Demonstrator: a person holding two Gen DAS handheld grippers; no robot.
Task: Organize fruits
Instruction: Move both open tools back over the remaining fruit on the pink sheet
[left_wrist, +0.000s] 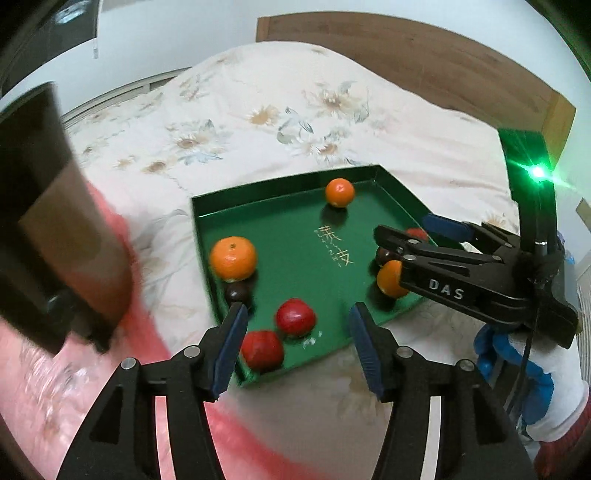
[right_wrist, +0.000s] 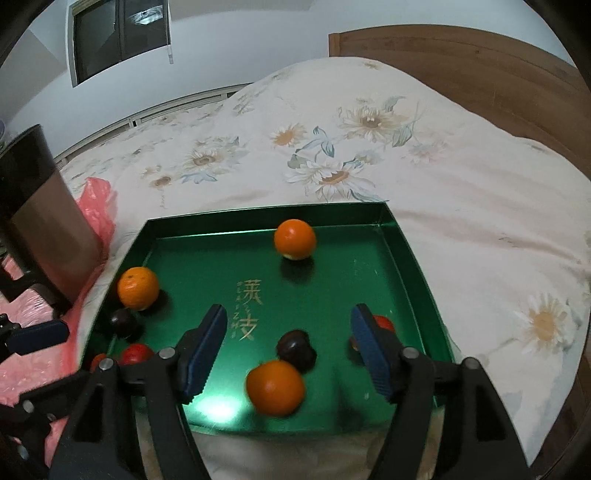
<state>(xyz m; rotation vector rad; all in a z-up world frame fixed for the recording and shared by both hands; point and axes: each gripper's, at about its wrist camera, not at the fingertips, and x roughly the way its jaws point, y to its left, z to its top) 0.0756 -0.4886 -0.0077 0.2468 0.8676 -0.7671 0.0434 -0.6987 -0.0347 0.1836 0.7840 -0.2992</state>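
A green tray (right_wrist: 406, 251) lies on a flowered quilt. My right gripper (right_wrist: 289, 310) hangs open over its near part. A blurred orange (right_wrist: 275, 387) and a dark round fruit (right_wrist: 295, 349) lie between the wide jaws, untouched. A red fruit (right_wrist: 384, 323) peeks from behind the right finger. Other oranges (right_wrist: 294, 239) (right_wrist: 137, 288) rest farther off. My left gripper (left_wrist: 299, 325) stands open above two red fruits (left_wrist: 295, 317) (left_wrist: 262, 350) at the tray's near corner. An orange (left_wrist: 233, 257) and a dark fruit (left_wrist: 236, 293) lie by the left wall.
A dark metal cylinder (right_wrist: 37, 221) stands left of the tray on a pink plastic bag (right_wrist: 96, 199). A wooden headboard (right_wrist: 480, 74) runs behind the quilt (right_wrist: 332, 147). A blue-gloved hand (left_wrist: 517, 369) carries the right gripper (left_wrist: 406, 232).
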